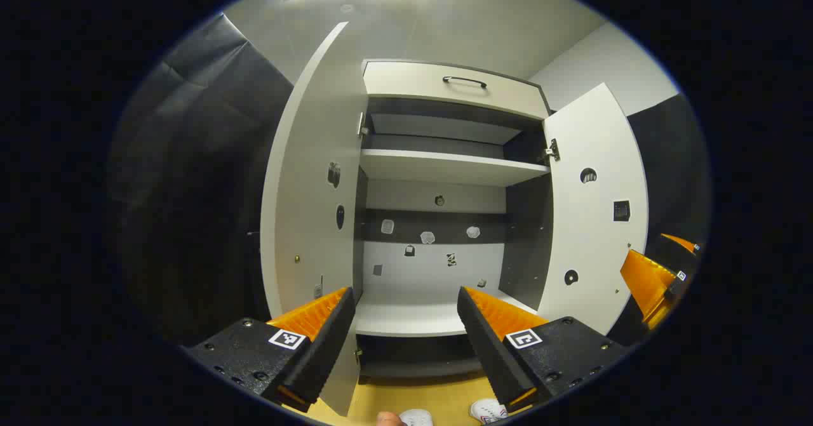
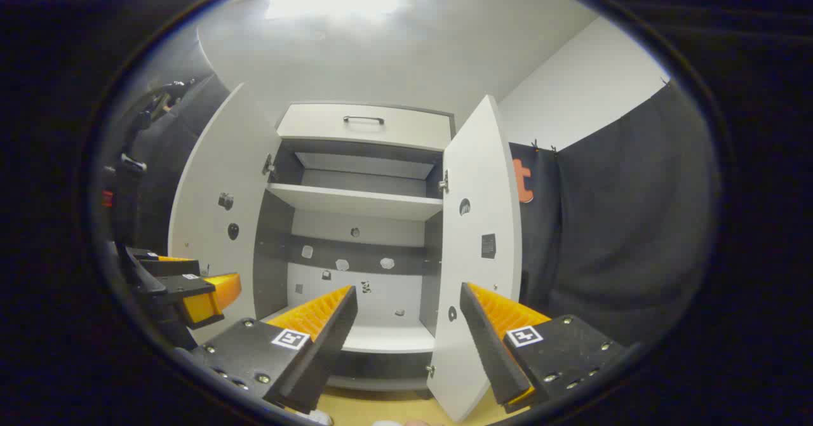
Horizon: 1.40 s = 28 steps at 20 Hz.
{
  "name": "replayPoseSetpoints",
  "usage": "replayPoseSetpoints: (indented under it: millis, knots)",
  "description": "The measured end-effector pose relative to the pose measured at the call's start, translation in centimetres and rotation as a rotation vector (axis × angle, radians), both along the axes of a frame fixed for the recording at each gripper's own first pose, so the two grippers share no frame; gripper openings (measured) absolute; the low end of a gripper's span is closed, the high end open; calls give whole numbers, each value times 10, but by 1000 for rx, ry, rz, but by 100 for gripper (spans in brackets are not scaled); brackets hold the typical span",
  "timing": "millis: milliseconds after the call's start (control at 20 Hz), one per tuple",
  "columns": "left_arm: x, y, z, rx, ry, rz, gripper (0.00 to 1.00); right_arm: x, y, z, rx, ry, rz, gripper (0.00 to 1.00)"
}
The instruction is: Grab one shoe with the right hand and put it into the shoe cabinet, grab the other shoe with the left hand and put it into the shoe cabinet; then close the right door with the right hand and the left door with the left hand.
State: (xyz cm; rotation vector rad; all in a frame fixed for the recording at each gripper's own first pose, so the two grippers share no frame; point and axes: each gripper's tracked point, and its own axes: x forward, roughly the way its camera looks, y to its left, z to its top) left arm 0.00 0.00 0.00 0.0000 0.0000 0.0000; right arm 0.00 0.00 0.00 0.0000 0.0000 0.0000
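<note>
1. The shoe cabinet stands wide open, left door and right door both swung out, shelves bare. Looks like the very start: no shoe stowed yet.
2. The shoes are white and sit on the wooden floor right below the grippers, in front of the cabinet.
3. The right gripper goes first, I reckon: tip down and grab one shoe.
4. Both it and the left gripper are held level, aimed into the cabinet, spread wide and holding nothing.
</note>
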Motion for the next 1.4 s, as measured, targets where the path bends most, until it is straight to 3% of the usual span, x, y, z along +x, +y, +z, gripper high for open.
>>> replayPoseSetpoints:
  millis: [800, 1050, 1400]
  knots:
    - [-3, 25, -12, -9, 36, 76, 98, 10, 9, -31, 1, 98, 29, 97]
    - [-2, 29, -16, -13, 52, 87, 98, 12, 14, -73, -5, 199, 47, 97]
    - [-5, 39, -20, 1, 64, 111, 98, -2, 34, -190, 4, 474, 130, 96]
